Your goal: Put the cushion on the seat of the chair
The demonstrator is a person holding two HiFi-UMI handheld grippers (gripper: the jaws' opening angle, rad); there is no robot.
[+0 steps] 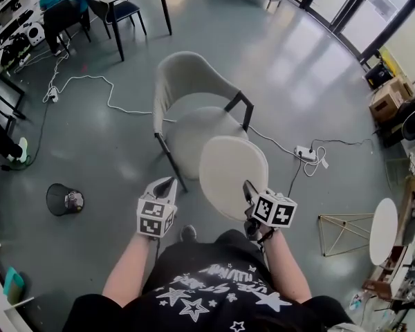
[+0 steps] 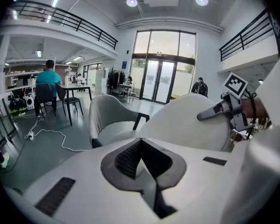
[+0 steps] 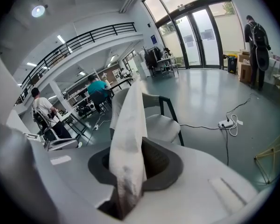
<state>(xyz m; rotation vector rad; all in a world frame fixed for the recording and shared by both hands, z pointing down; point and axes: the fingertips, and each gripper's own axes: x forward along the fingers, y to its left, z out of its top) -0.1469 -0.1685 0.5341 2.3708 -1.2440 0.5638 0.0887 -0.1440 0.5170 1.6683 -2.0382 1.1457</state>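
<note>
The right gripper [image 1: 247, 185] is clamped on the rim of the round off-white cushion [image 1: 232, 175]; in its own view the jaws pinch the cushion's edge between them. The cushion hangs in the air just in front of the chair [image 1: 190, 81], tilted up on edge and overlapping the near rim of the seat [image 1: 194, 133], not resting on it. The left gripper [image 1: 167, 184] sits beside the cushion on the chair's near side, its jaws together on nothing.

To finish well, the cushion should be carried further over the seat and tipped flat before release, its round outline centred against the backrest. The one-edge grip lets the far side droop, so the free gripper could steady it.

From the head view the cushion covers the seat's front edge and the front leg on that side. Seen edge-on in the right gripper view, it blocks part of the chair, and how deep the jaws bite is probably shallow but hard to judge.
</note>
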